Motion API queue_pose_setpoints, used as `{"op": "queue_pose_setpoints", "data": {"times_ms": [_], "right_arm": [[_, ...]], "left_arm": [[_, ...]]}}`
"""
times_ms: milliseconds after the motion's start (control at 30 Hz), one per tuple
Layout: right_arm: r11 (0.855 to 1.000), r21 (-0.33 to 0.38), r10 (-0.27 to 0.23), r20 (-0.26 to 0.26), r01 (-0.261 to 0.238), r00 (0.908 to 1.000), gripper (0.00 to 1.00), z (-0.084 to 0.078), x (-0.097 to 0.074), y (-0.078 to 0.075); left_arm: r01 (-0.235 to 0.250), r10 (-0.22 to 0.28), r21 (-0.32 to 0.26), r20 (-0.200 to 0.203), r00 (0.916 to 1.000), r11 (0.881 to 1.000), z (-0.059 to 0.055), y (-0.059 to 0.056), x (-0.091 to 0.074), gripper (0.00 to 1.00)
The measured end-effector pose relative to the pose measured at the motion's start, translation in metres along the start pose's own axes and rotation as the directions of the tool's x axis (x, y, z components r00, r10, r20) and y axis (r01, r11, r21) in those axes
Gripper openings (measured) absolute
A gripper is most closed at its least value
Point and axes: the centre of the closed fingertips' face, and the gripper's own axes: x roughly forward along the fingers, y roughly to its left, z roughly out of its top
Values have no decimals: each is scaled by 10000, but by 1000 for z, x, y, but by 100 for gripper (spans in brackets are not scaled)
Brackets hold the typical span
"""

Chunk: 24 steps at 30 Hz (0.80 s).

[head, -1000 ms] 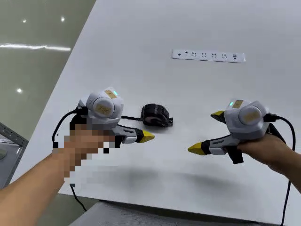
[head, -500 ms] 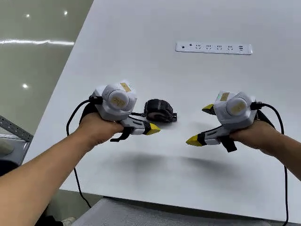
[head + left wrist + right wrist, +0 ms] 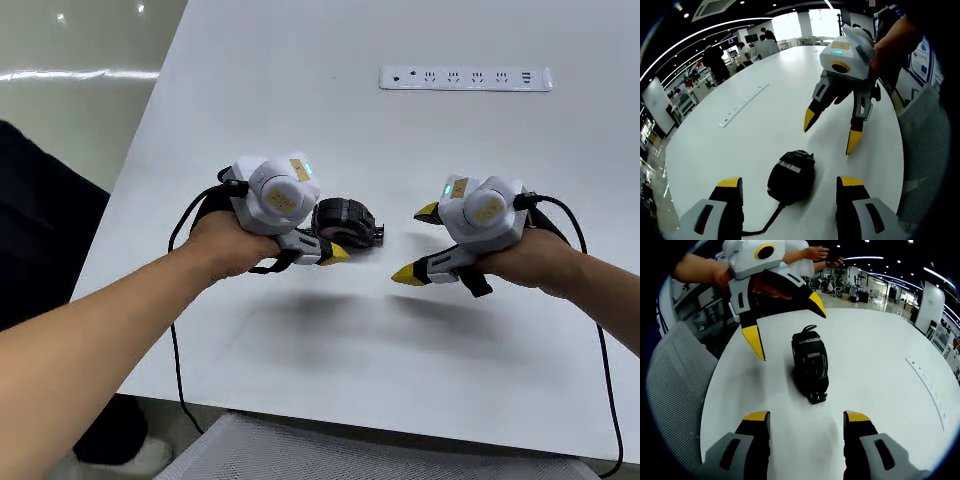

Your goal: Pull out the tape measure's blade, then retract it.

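Black tape measure [image 3: 345, 222] on the white table [image 3: 300, 110], near the edge closest to the person, between the two grippers. Blade is fully in. The blade hook [image 3: 818, 399] sits tight at the case mouth and faces the right gripper. A thin black cord [image 3: 775, 216] leaves the opposite end of the case, toward the left gripper.

Left gripper [image 3: 785, 324]: jaws wide open, nothing held. The yellow-tipped jaws straddle the cord end of the case, one on each side in the left gripper view. Head view puts the near tip just beside the case. Contact or a small gap, can't tell from these angles. Left hand [image 3: 225, 245] wraps the grip.

Right gripper [image 3: 418, 244]: jaws wide open too, nothing held. It points at the hook end and is clearly apart from the case, with bare table between them. In the right gripper view the case lies ahead of the jaws, roughly centred between them. Right hand [image 3: 530, 262] is on the grip.

The two grippers face each other across the case, tips apart.

White power strip [image 3: 465, 78] lies farther back on the table, well apart from everything else. Grey mesh chair [image 3: 677, 390] sits at the near table edge.
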Motion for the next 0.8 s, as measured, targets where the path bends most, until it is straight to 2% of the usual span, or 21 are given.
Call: {"op": "queue_pose_setpoints", "data": {"times_ms": [167,233,467,800], "right_arm": [[9993,-338,161,-65,-163,9998,53,2,11,-3],[9983,-529,240,-67,-244,9997,51,2,14,-4],[9952,-894,392,-62,-396,9992,44,4,22,-9],[9876,-1432,646,-22,-643,9979,33,7,31,-13]], "left_arm": [[321,-297,820,-304,9991,9961,-3,0,11,68],[364,-330,979,-361,9988,9945,-4,1,14,67],[720,-600,1828,-702,9957,9805,-5,0,26,61],[1171,-931,2447,-1074,9898,9625,-6,0,37,53]]}}
